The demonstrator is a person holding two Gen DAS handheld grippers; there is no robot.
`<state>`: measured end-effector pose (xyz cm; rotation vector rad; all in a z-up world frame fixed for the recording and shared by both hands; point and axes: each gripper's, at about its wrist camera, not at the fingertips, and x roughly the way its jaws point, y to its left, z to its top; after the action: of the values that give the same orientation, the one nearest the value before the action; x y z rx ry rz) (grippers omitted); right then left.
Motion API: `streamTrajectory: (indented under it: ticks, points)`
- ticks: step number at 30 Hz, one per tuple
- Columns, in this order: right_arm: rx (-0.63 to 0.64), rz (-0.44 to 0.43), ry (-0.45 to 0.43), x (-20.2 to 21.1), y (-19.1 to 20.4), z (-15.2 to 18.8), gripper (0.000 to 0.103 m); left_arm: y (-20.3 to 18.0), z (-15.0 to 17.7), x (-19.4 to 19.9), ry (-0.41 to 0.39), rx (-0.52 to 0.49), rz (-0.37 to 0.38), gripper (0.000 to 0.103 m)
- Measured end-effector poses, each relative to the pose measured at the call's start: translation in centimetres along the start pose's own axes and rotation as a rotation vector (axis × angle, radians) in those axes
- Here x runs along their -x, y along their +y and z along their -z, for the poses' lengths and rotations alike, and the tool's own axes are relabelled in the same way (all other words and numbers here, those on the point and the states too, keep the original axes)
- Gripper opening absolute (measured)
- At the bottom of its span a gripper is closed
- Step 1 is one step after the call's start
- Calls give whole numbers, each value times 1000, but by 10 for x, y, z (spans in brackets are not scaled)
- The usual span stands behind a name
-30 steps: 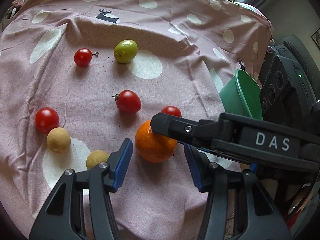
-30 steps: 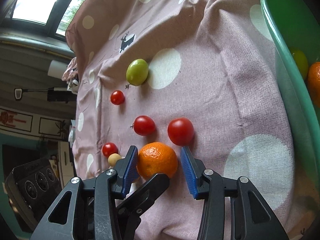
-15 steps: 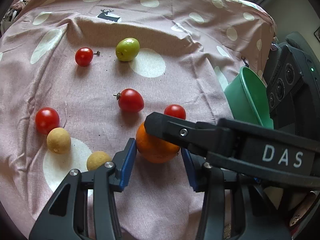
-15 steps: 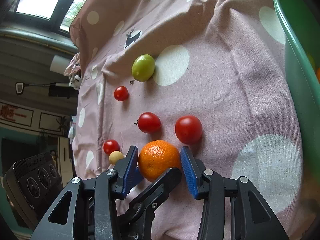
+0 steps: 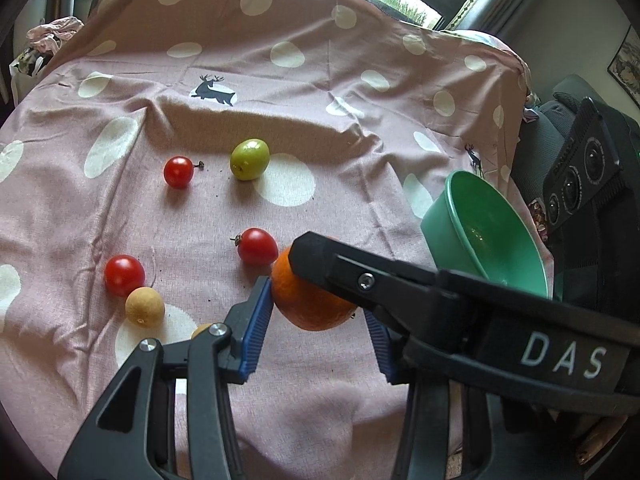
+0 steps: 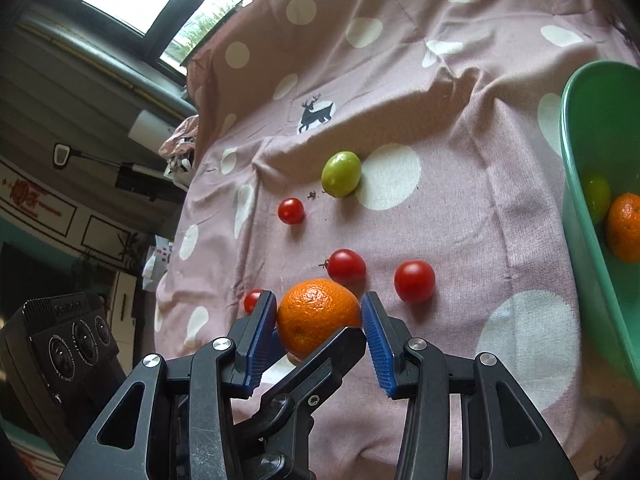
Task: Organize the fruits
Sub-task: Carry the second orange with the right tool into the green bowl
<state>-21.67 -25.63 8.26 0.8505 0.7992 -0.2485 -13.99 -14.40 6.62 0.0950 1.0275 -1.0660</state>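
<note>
Pink dotted cloth [image 5: 360, 80] all over the surface, window strip at the far edge.

From the left wrist: grips the orange [image 5: 312, 304] with the left gripper [image 5: 316, 316] at a middling width, near blue pad pressed on the fruit's left side, other pad at its right edge and half hidden behind the right gripper's black finger [image 5: 360, 280], which crosses over the fruit's top. Shows the green fruit [image 5: 250, 159] farther back, three cherry tomatoes [image 5: 257, 246] spread on the cloth, one tan round fruit [image 5: 144, 306] just beside the leftmost tomato, another partly hidden behind the near finger. Has the green bowl [image 5: 452, 184] to the right, tilted.

From the right wrist: clamps the same orange [image 6: 318, 312] in the right gripper [image 6: 320, 320], both blue pads on its sides, jaws half wide. Meets the left gripper's finger [image 6: 320, 360] at the fruit's underside. Catches the green bowl [image 6: 576, 240] at the right edge, with a second orange [image 6: 624, 228] and a greenish fruit [image 6: 598, 196] inside.
</note>
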Motion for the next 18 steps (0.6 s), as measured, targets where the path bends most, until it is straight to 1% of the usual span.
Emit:
streamTrajectory:
  ticks: [5,15,18]
  points:
    - [39,4,-65,16,11,1,47,-7,-1,14,-63,-27,15,45]
    - [97,6,-163,45,22,4,47,-27,-2,33,-158,-83,42,45]
    - [106,9,-189,53,22,4,47,-33,-3,36,-173,-96,55,45]
